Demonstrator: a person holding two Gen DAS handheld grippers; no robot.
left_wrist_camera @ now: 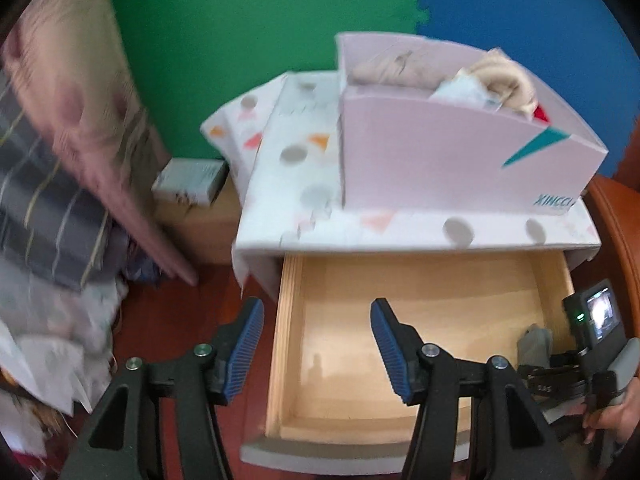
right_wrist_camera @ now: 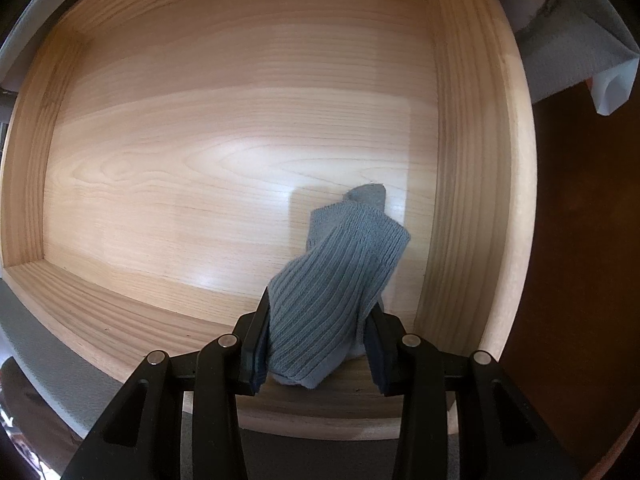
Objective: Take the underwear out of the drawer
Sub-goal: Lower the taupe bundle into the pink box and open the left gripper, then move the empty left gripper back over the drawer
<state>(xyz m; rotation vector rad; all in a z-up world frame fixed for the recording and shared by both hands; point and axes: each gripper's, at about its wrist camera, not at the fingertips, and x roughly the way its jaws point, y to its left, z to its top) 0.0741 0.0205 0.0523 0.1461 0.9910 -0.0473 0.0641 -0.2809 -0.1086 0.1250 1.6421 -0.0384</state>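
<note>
My right gripper (right_wrist_camera: pixel 316 344), black with dark blue ribbed pads, points straight down into the open pale wooden drawer (right_wrist_camera: pixel 224 152) and pinches a grey-blue ribbed knit garment (right_wrist_camera: pixel 332 292). The soft fabric bunches between the two pads, and its free end droops toward the drawer floor near the right wall. The floor is smooth, glossy, straight-grained board; the walls are plain planks joined at square corners. Only this view shows the knit ribbing and the grip itself.

My left gripper (left_wrist_camera: pixel 318 348), of the same black frame with blue grooved pads, hangs above the drawer's front left corner, its jaws spread with nothing between them. From this view the drawer (left_wrist_camera: pixel 420 320) appears as a shallow rectangular box pulled out from under a white cover printed with grey dots and coloured triangles (left_wrist_camera: pixel 304 184). At the right edge, my right gripper and the hand (left_wrist_camera: pixel 612 416) that holds it show, with a scrap of the grey fabric below the camera. Farther back, a pink cardboard box (left_wrist_camera: pixel 440 152) stands on the cover, holding beige folded cloth (left_wrist_camera: pixel 504 76). Beyond it lie green (left_wrist_camera: pixel 248 28) and blue (left_wrist_camera: pixel 520 12) foam mats. Blurred striped bedding (left_wrist_camera: pixel 48 208) fills the left.
</note>
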